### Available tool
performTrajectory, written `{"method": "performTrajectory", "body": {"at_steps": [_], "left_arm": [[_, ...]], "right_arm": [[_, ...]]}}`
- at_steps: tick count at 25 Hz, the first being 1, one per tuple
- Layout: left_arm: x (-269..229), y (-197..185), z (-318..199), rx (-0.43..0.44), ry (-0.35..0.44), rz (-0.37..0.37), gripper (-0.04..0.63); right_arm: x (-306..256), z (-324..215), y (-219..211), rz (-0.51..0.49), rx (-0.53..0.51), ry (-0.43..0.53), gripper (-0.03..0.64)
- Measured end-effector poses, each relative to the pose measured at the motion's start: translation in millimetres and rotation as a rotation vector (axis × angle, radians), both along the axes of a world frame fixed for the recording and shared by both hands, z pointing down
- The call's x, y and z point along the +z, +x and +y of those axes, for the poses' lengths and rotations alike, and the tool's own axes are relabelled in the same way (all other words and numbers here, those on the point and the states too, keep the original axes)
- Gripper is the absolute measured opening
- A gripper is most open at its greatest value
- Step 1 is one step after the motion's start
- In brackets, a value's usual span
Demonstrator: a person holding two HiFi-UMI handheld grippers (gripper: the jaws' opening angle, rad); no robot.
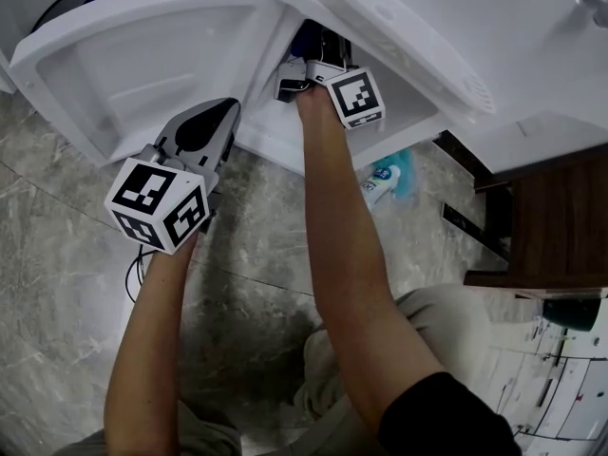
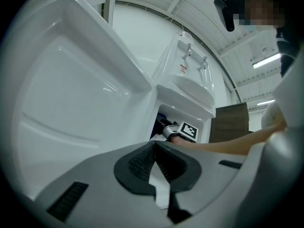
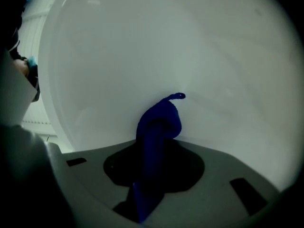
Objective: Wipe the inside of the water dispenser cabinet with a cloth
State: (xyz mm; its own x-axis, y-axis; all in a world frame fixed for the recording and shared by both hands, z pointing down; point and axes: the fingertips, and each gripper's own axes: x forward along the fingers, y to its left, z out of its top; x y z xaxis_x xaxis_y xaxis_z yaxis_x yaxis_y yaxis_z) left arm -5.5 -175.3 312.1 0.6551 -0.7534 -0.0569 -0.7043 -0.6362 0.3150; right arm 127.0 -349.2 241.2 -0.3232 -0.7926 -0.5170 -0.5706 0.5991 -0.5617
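The white water dispenser (image 1: 494, 55) stands with its cabinet door (image 1: 142, 55) swung open to the left. My right gripper (image 1: 306, 65) reaches into the cabinet opening (image 2: 176, 120), shut on a blue cloth (image 3: 159, 127) that presses against the white inner wall (image 3: 190, 56). A bit of that blue cloth (image 1: 306, 38) shows in the head view above the marker cube. My left gripper (image 1: 204, 131) hangs outside, just below the open door, with its jaws shut and nothing between them (image 2: 153, 156).
A spray bottle (image 1: 385, 180) with a teal top lies on the grey stone floor right of my right arm. A dark wooden cabinet (image 1: 551, 226) stands at the right. Papers (image 1: 560, 388) lie at lower right. A black cable (image 1: 135, 269) runs on the floor.
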Motion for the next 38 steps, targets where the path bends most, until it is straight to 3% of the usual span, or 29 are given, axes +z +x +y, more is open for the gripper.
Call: {"method": "performTrajectory", "body": {"at_steps": [12,21,28,33,38], "left_arm": [[-4.9,-7.6,3.4,-0.012,0.003,-0.001,0.008],[-17.7,-9.4,8.2,-0.012,0.025,0.010,0.008],[-11.0,-19.2,6.0,-0.027,0.011,0.020,0.008],[-10.8,-20.0,7.0,-0.030,0.008,0.028,0.008],[-14.4,-21.6,10.7,-0.031,0.014,0.026,0.008]], "right_arm": [[-0.1,-21.2,5.9,0.029,0.044,-0.061,0.086],[-2.7,5.8,-0.9,-0.094,-0.047,0.011,0.086],[-3.6,-10.3,10.0,-0.121,-0.017,-0.020,0.086],[-3.5,2.7,10.5,-0.238,-0.072,0.033,0.086],[6.0,19.5,45.8,-0.533,-0.001,0.111,0.086]]}}
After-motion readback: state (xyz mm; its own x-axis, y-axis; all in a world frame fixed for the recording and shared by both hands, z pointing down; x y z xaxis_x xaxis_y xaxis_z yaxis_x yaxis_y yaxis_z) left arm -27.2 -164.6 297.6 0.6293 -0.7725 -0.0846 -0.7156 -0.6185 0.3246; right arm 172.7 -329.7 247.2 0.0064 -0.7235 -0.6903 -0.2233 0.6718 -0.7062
